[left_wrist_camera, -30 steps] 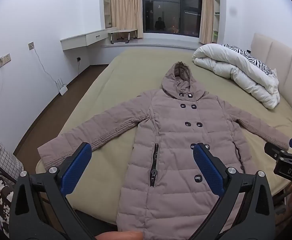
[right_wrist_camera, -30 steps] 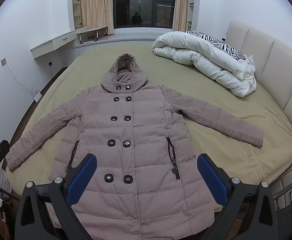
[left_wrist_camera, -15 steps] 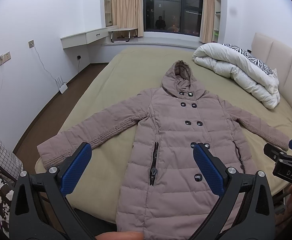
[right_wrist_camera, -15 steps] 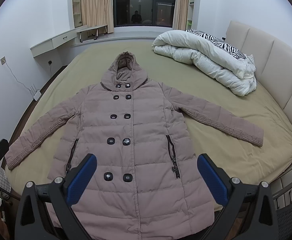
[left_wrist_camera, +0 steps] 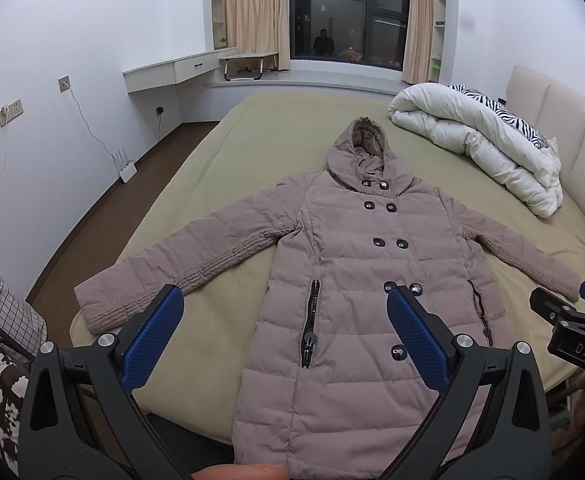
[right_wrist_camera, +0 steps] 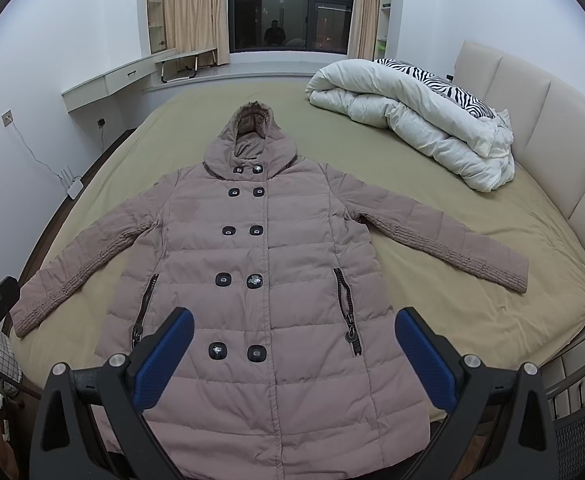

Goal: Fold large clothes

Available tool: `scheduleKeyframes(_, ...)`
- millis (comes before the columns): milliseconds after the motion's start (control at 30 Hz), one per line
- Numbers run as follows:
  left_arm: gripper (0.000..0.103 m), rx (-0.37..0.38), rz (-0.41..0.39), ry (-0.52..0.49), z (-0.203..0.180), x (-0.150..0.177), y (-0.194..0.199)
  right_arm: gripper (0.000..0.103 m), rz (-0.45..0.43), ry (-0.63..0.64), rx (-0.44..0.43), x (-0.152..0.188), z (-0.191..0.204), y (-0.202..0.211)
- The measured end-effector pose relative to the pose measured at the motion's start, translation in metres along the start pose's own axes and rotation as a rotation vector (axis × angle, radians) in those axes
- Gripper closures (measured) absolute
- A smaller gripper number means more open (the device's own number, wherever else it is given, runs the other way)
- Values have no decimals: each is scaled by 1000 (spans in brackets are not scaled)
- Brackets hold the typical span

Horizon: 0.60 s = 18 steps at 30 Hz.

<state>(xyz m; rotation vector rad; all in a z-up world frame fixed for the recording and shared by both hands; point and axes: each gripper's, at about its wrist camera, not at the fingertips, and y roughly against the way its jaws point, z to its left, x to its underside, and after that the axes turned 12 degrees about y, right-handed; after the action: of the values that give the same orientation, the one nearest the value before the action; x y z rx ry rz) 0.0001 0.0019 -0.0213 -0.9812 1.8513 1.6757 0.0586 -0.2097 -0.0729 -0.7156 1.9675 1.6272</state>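
Observation:
A long dusty-pink hooded down coat (left_wrist_camera: pixel 372 272) lies flat, front up, on the olive bed (left_wrist_camera: pixel 252 136), sleeves spread out, hood away from me; it also shows in the right wrist view (right_wrist_camera: pixel 260 264). Its hem hangs at the near bed edge. My left gripper (left_wrist_camera: pixel 284 316) is open and empty, held above the coat's lower left part. My right gripper (right_wrist_camera: pixel 292 336) is open and empty above the coat's lower middle. The right gripper also shows at the right edge of the left wrist view (left_wrist_camera: pixel 572 320).
A rolled white duvet (right_wrist_camera: pixel 420 120) with a zebra-print pillow lies at the bed's far right by the padded headboard (right_wrist_camera: pixel 532 112). A checked bag (left_wrist_camera: pixel 4 316) stands at the left. A wire basket (right_wrist_camera: pixel 584 420) is at the lower right. A wall desk (left_wrist_camera: pixel 172 72) and window are beyond.
Both grippers have drawn back and risen very slightly; the coat looks a touch farther off. The coat itself has not moved.

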Motion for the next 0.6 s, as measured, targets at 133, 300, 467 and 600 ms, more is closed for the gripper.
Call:
scheduleKeyframes(133,0,-2,1,0,1,1,0,0,1,0,1,-3,0,1)
scheduleKeyframes(300,0,-1,2,1,1,1,0,0,1,1,1,3,0,-1)
scheduleKeyframes(467,0,-3,6,1,1,0,-1,0,3,2,0,0,0,-1)
scheduleKeyframes(600,0,-5,15,3,3,3,-3,0,3,2,0,2,1,-2)
